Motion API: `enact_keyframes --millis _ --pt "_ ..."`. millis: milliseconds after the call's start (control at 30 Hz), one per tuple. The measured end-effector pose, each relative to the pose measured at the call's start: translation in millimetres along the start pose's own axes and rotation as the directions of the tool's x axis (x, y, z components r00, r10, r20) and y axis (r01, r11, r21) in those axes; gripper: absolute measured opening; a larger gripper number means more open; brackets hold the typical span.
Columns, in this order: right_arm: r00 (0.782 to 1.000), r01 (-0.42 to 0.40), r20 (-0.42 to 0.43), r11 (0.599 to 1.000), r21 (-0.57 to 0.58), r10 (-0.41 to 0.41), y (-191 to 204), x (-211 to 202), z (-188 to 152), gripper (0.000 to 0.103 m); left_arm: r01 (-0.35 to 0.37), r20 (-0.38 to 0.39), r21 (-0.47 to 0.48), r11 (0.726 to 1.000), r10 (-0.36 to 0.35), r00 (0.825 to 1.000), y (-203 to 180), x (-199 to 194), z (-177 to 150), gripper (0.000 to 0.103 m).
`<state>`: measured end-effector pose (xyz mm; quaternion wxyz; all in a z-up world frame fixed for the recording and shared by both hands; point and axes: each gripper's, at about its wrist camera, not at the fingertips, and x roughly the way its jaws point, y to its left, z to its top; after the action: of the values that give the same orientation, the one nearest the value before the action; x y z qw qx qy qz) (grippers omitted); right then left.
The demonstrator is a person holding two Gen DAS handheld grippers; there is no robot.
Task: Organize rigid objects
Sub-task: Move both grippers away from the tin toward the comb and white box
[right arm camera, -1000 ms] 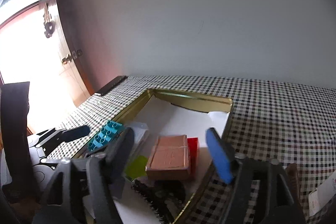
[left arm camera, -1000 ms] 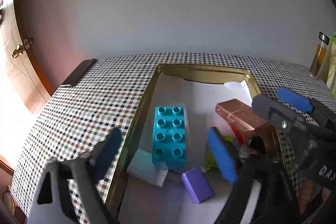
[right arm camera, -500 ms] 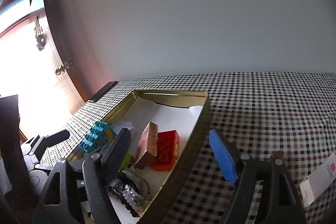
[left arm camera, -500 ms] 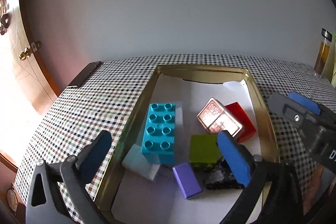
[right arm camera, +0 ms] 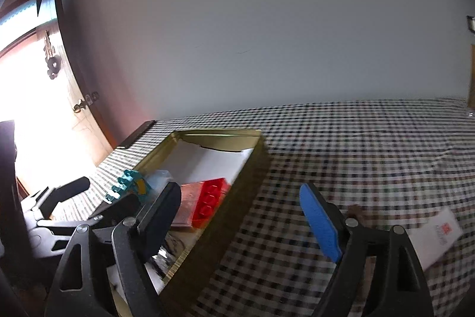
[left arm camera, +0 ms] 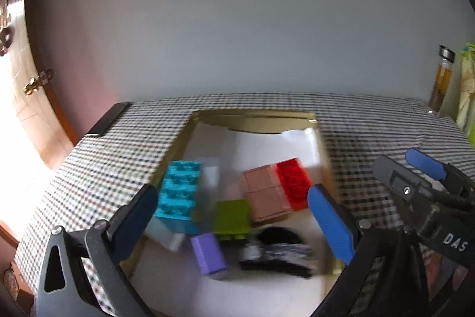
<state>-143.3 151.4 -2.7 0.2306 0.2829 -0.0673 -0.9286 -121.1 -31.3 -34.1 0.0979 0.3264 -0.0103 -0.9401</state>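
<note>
A gold tin [left arm camera: 178, 150] lined with white paper lies on the checked tablecloth. Inside it are a teal brick [left arm camera: 178, 189], a green brick [left arm camera: 233, 216], a purple block [left arm camera: 207, 254], a pale block [left arm camera: 166, 236], a copper-pink box [left arm camera: 264, 195] lying flat against a red brick [left arm camera: 292, 180], and a black item [left arm camera: 279, 248]. My left gripper [left arm camera: 234, 216] hangs open above the tin's near half, holding nothing. My right gripper [right arm camera: 240, 204] straddles the tin's right rim [right arm camera: 246, 177]; its jaws are opening and grip nothing.
A dark flat slab [left arm camera: 109, 118] lies at the table's far left edge beside a wooden door. A glass bottle [left arm camera: 442, 79] stands at the far right. A white card [right arm camera: 436, 233] lies on the cloth right of my right gripper. The wall closes the back.
Both grippers drew back from the tin, the right one shifting right over its rim. The copper-pink box, first raised, then on its edge, now lies flat beside the red brick.
</note>
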Motion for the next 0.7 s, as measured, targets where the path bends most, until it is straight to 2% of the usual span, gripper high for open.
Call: enact_keyframes --millis 300,567,700 --pt "0.989 0.144 0.029 0.989 0.018 -0.145 -61 -36 -4 0.086 0.074 0.004 0.072 0.995 -0.075 0.997 -66 -6 0 0.102" --pt "0.970 0.240 -0.031 0.971 0.009 -0.239 -114 -52 -10 0.086 0.130 -0.025 0.089 0.987 -0.128 0.991 -116 5 -2 0.102" --pt "0.967 0.244 -0.072 0.970 -0.015 -0.244 -126 -52 -13 0.086 0.110 -0.025 0.104 0.989 -0.108 0.994 -125 12 -5 0.102"
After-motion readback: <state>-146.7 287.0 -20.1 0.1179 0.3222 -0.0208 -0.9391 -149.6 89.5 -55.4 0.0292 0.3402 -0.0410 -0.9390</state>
